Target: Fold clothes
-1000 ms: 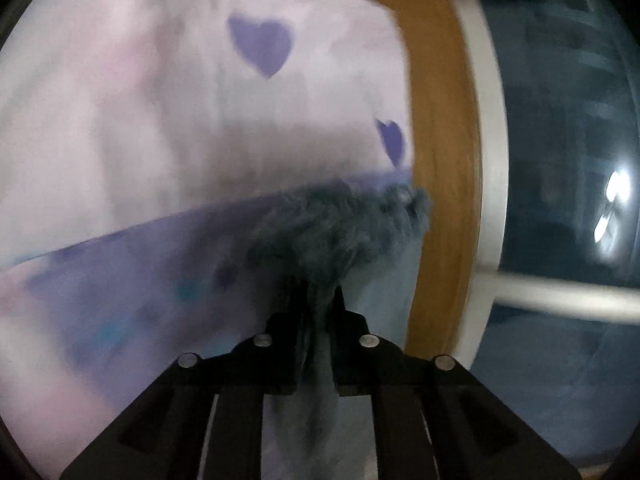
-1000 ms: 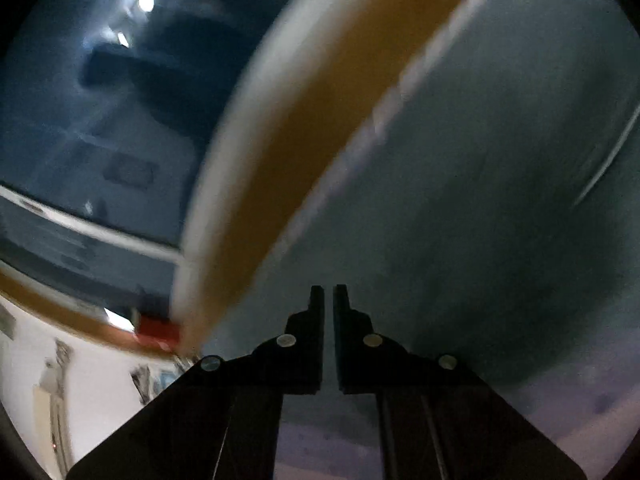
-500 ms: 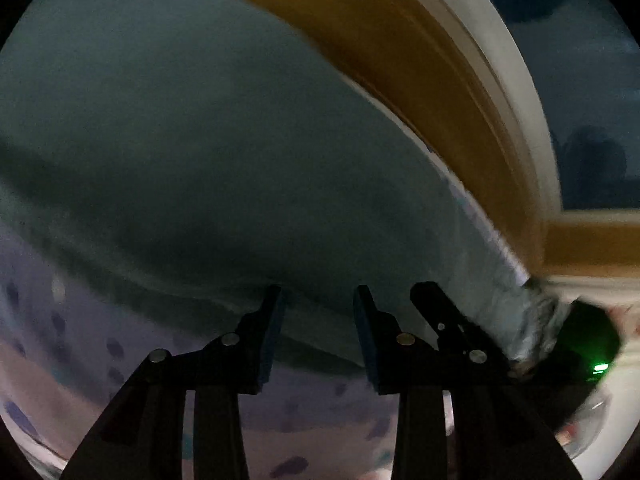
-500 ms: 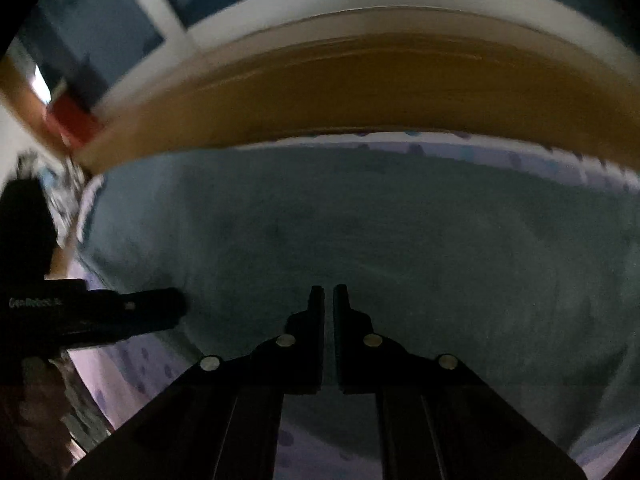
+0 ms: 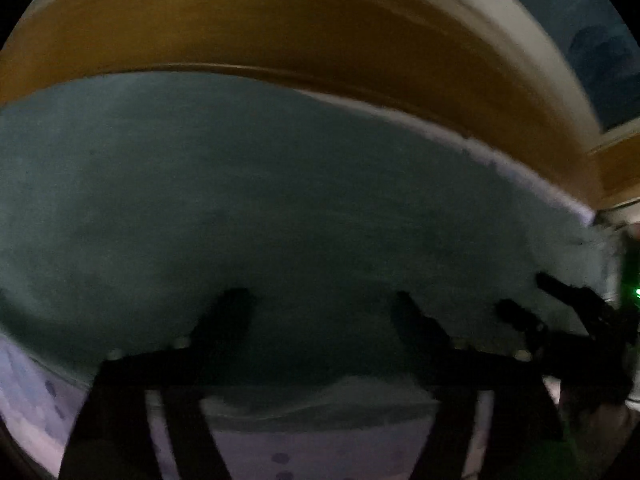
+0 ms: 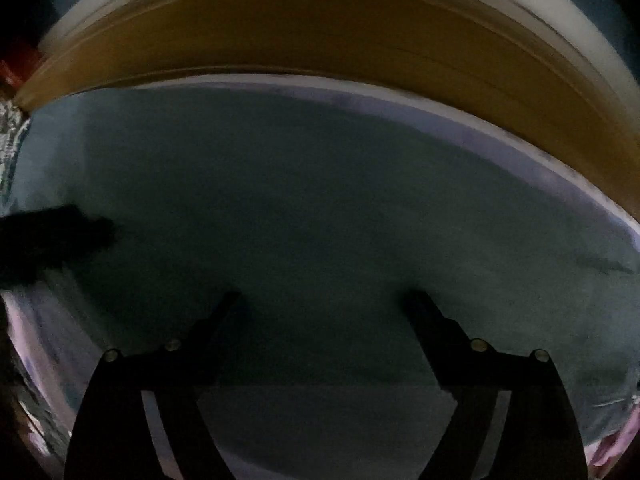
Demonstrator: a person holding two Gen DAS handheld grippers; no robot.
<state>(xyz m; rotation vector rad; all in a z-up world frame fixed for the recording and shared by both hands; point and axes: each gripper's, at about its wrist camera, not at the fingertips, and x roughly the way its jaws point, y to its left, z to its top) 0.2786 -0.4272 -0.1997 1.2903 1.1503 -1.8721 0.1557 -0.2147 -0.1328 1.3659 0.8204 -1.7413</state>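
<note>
A dark teal-grey garment (image 5: 280, 200) lies spread flat on a pale lilac patterned sheet (image 5: 280, 456); it also fills the right wrist view (image 6: 320, 208). My left gripper (image 5: 320, 300) is open and empty, low over the garment's near edge. My right gripper (image 6: 324, 300) is open and empty, low over the same cloth. The right gripper shows at the right of the left wrist view (image 5: 560, 312). The left gripper shows as a dark shape at the left of the right wrist view (image 6: 52, 240).
A brown wooden bed frame (image 5: 280, 28) curves along the far side of the sheet, also in the right wrist view (image 6: 320, 32). A white window frame (image 5: 532, 24) and dark glass lie beyond it. A green light (image 5: 634, 292) glows at the far right.
The left gripper let go of the dark cloth and opened wide. The right gripper went from shut to open. The garment now lies flat on the sheet, both grippers low over it.
</note>
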